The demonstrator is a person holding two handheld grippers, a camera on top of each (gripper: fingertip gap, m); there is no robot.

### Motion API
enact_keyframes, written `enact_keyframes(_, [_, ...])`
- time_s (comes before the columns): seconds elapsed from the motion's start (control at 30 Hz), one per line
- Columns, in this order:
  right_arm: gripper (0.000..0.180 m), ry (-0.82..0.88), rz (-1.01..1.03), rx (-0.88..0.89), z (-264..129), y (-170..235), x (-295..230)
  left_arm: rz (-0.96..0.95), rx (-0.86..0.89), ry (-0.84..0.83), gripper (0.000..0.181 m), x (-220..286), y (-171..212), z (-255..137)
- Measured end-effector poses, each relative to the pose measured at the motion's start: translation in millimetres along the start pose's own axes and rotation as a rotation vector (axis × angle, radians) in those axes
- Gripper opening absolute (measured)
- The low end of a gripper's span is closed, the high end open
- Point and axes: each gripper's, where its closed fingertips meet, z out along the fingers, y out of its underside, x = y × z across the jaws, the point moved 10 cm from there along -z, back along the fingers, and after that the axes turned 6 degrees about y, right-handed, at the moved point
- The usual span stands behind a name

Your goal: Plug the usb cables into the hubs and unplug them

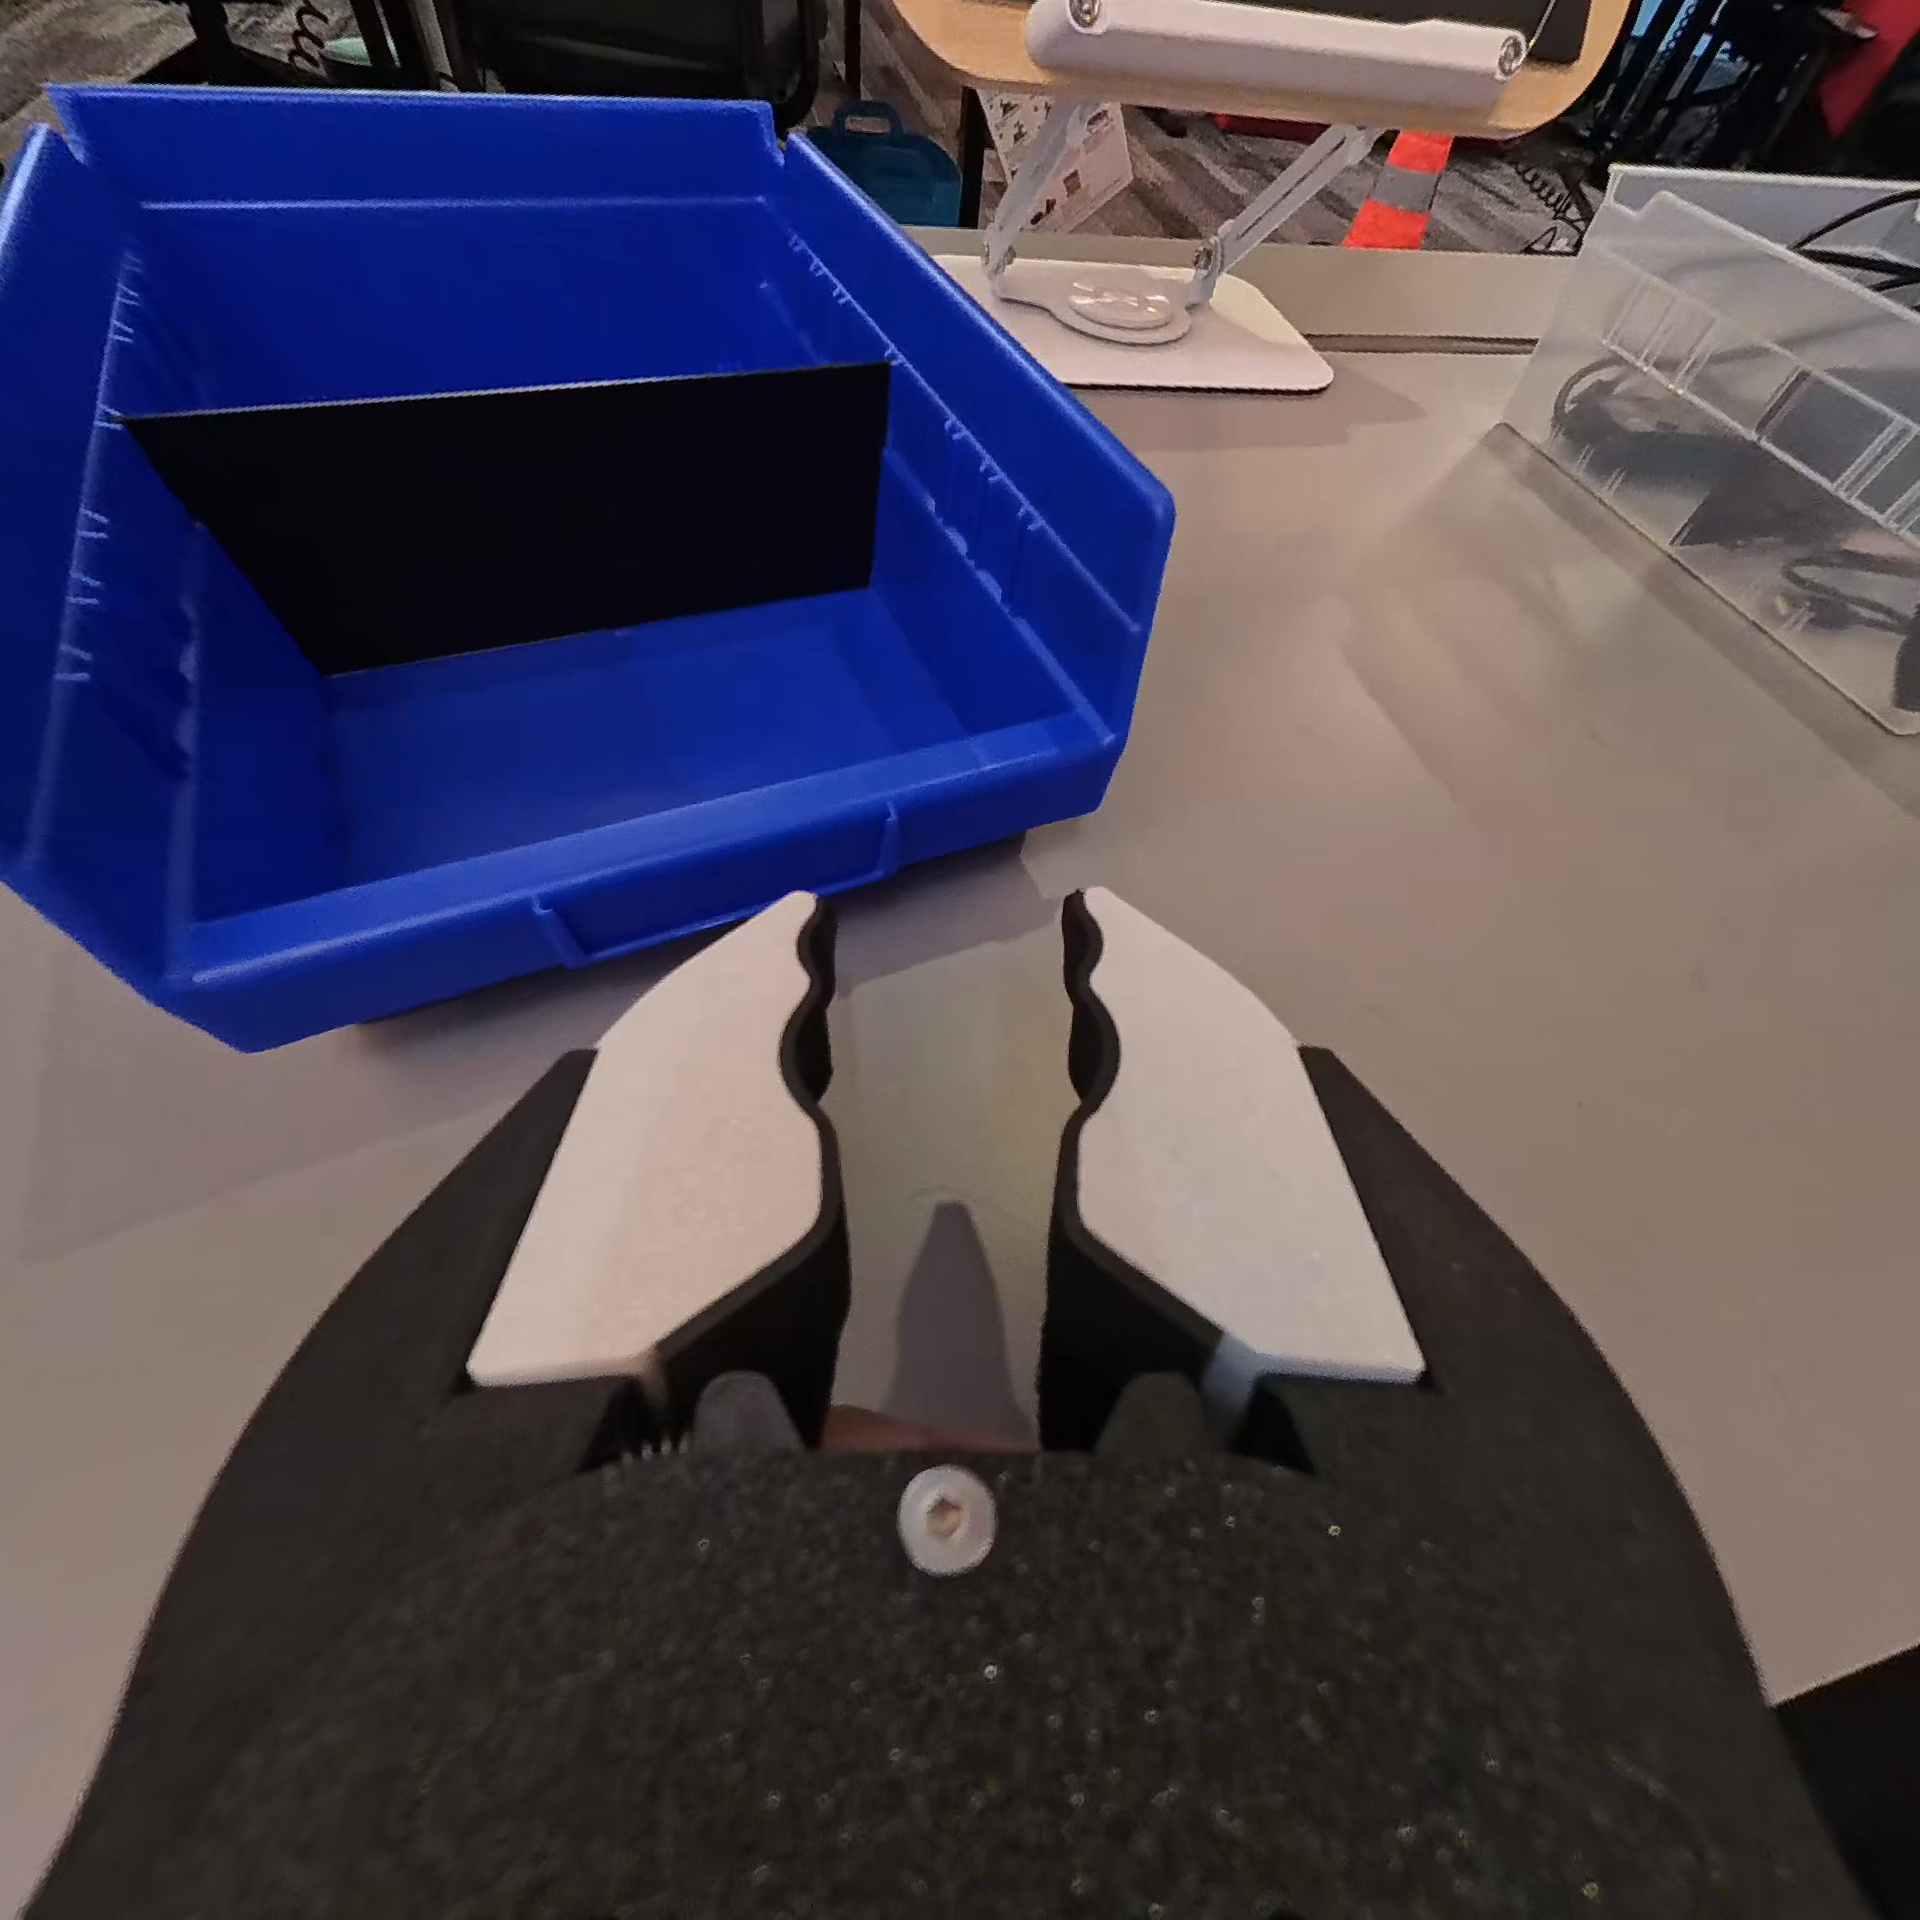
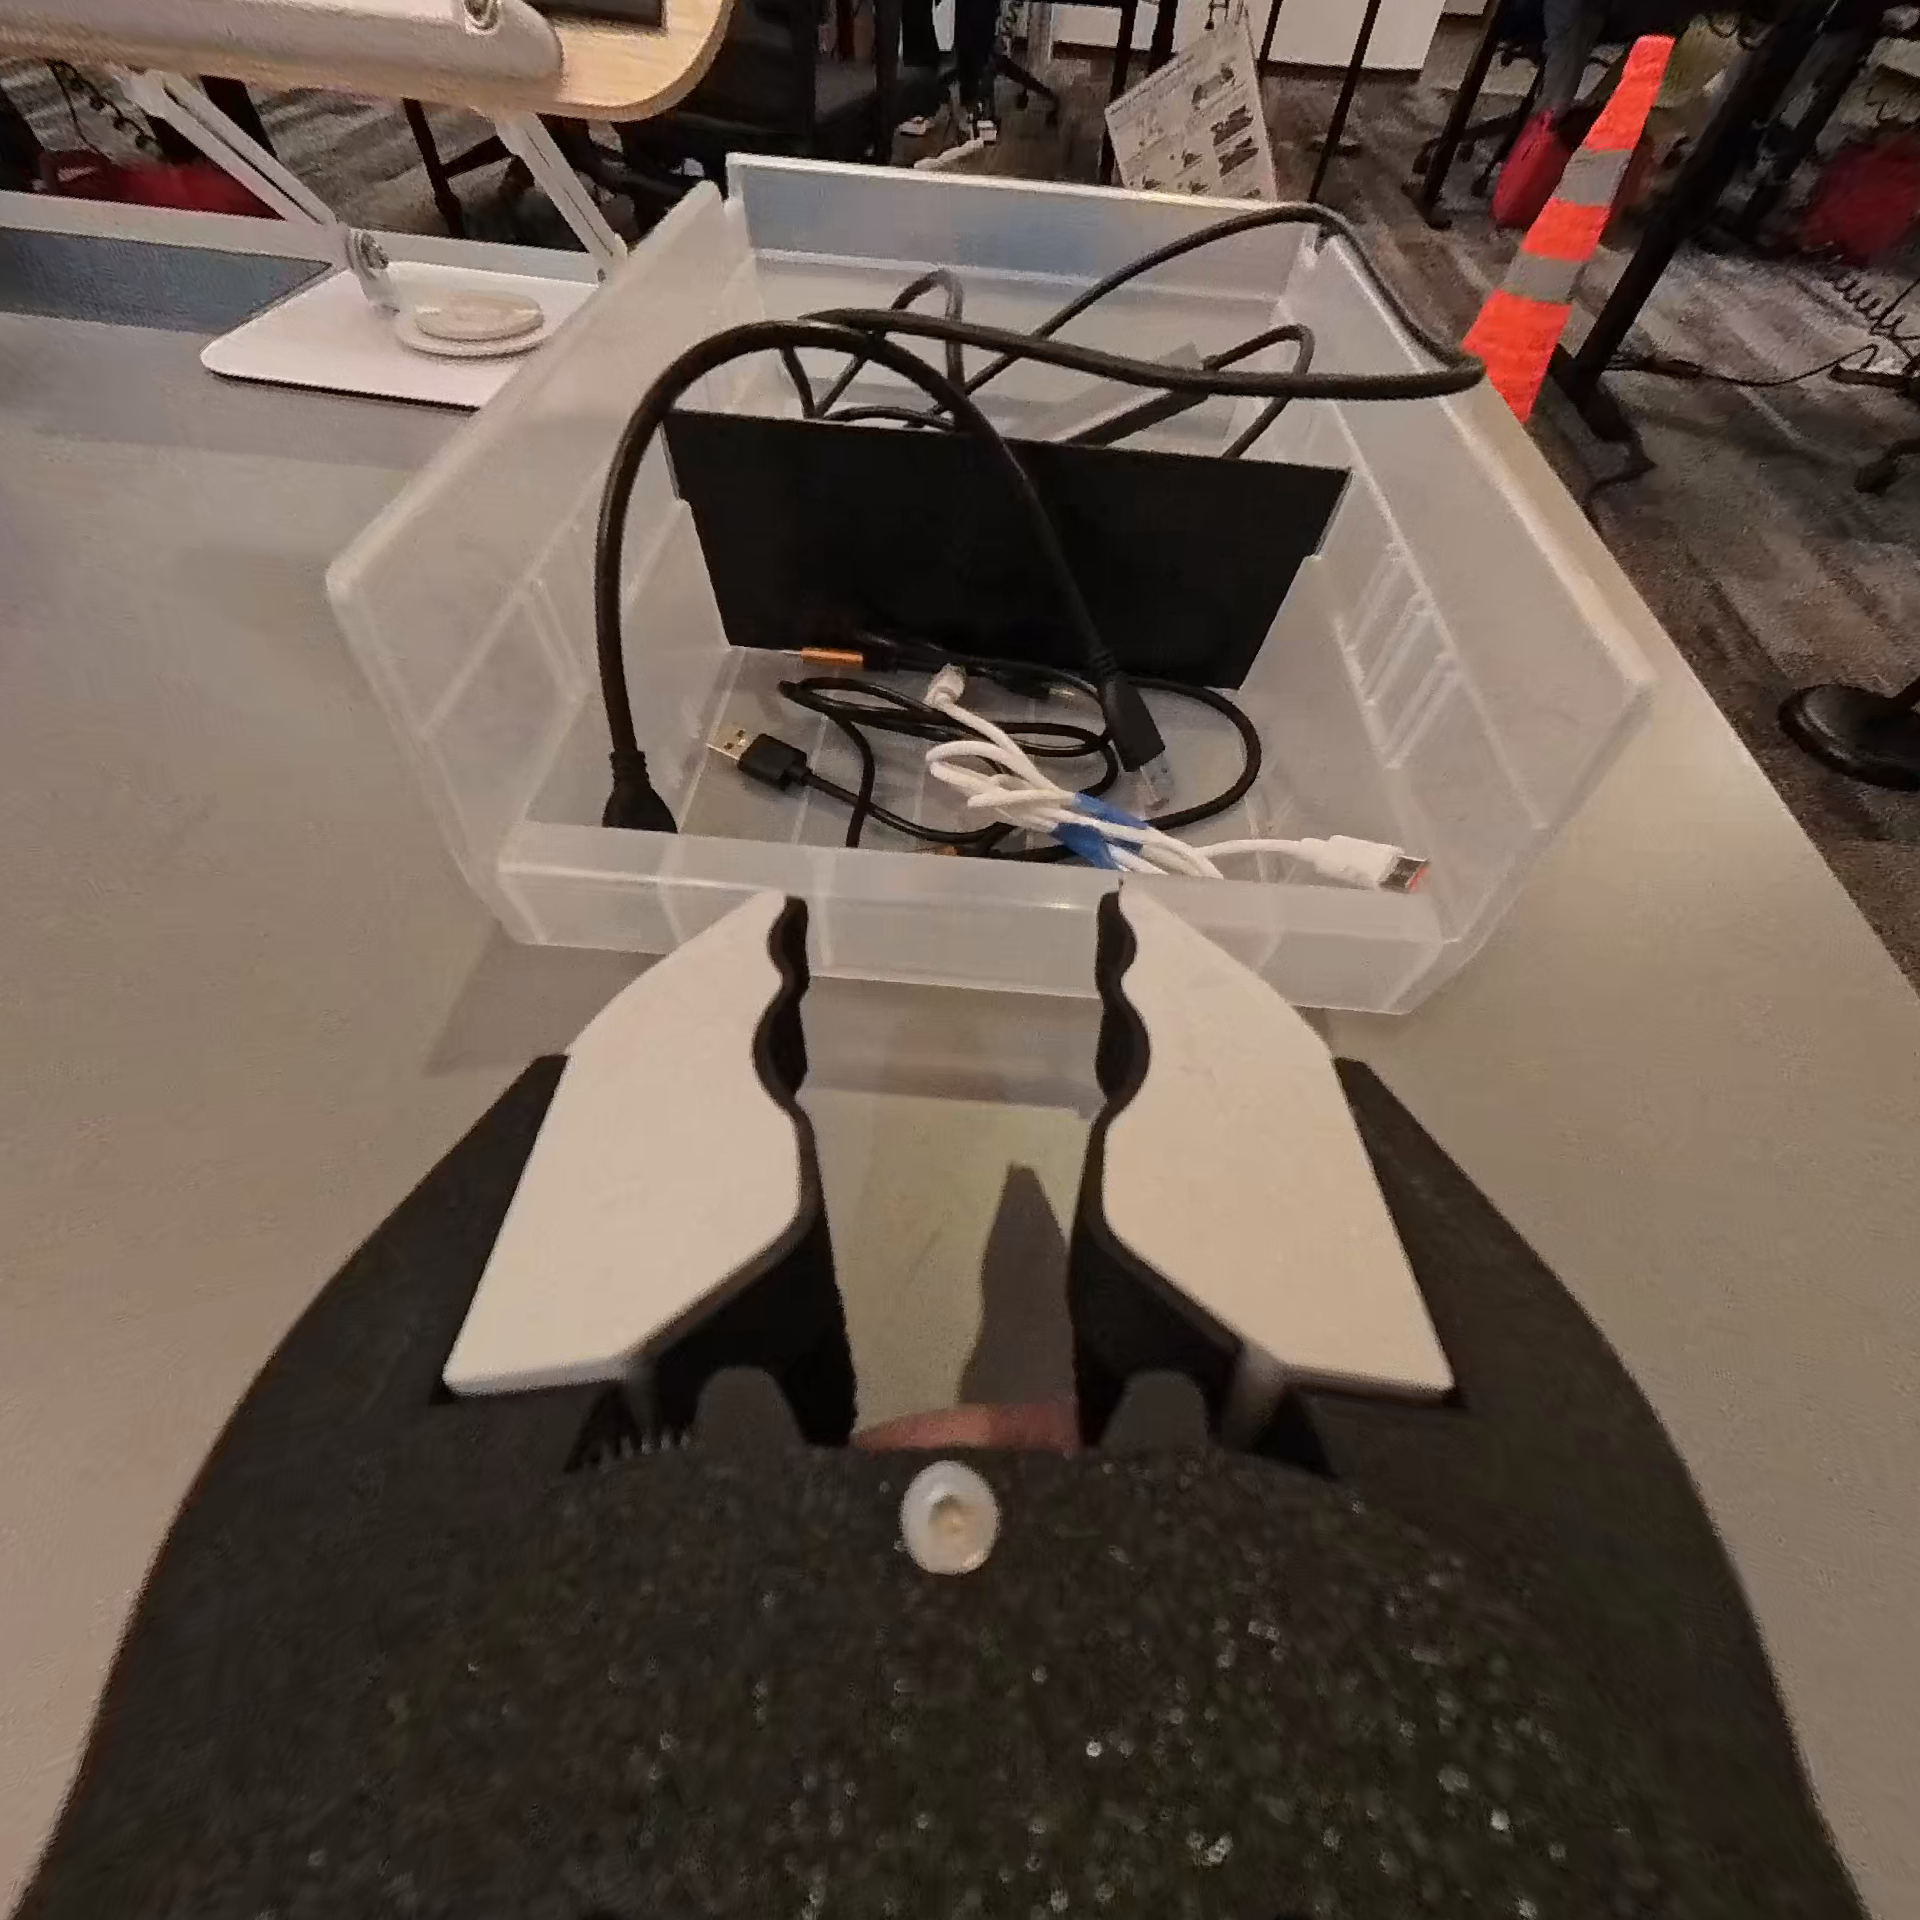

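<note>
A clear plastic bin (image 2: 665, 914) stands on the grey table straight ahead in the right wrist view. It holds a tangle of black USB cables (image 2: 769, 764), a white cable (image 2: 1340, 857) bundled with blue ties, and a black divider (image 2: 997, 540). My right gripper (image 2: 951, 914) is open and empty, just short of the bin's front wall. My left gripper (image 1: 945, 909) is open and empty above the table, by the front right corner of a blue bin (image 1: 644, 904). The blue bin's front compartment is empty, with a black divider (image 1: 520, 509) behind it. No hub is visible.
The clear bin also shows at the right edge of the left wrist view (image 1: 1714, 499). A white stand (image 1: 1164, 332) with a wooden top sits at the table's far side. An orange cone (image 2: 1569, 229) stands on the floor beyond the table's right edge.
</note>
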Motion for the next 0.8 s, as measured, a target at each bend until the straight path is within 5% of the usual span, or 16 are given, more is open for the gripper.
enact_keyframes(0.33, [0.053, -0.010, -0.030, 0.010, -5, 0, -5, 0.031, -0.012, 0.033, 0.042, 8, 1, 4])
enact_keyframes(0.6, [0.066, -0.232, -0.213, 0.099, 5, -14, -81, 0.101, -0.034, 0.081, 0.046, 23, 8, 2])
enact_keyframes(0.8, [0.075, -0.290, -0.097, -0.020, 37, -29, -108, 0.099, -0.047, 0.099, 0.049, 27, 16, -9])
